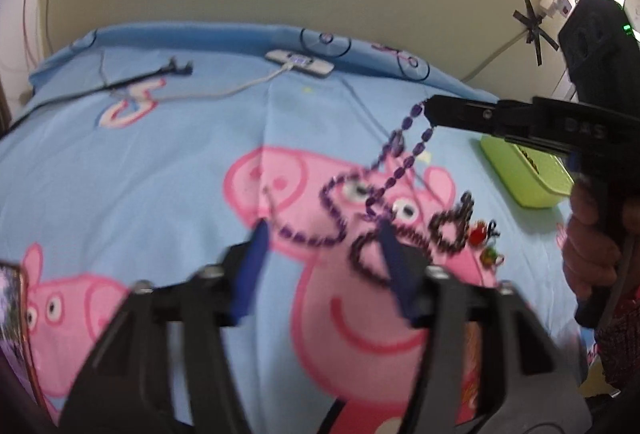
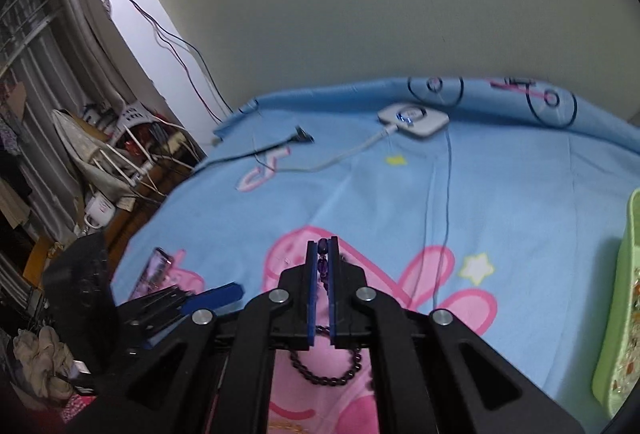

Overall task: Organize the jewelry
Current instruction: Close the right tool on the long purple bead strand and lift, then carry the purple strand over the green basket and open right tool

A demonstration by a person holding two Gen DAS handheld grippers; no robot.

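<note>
Blue cartoon-pig bedsheet covered the bed under a cream wall, with a white charger near the far edge. My right gripper was clamped on the purple bead necklace — one end lifted, the rest trailing on the sheet beside a dark bead strand. My left gripper hovered just above the purple beads, its jaws apart and holding nothing. Off to the right sat the green tray.

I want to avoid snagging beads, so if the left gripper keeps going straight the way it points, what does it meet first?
Probably the purple bead necklace lying on the blue cartoon bedsheet, just beyond the open left gripper. The right gripper is lifting one end. Depth is unclear through the blur.
</note>
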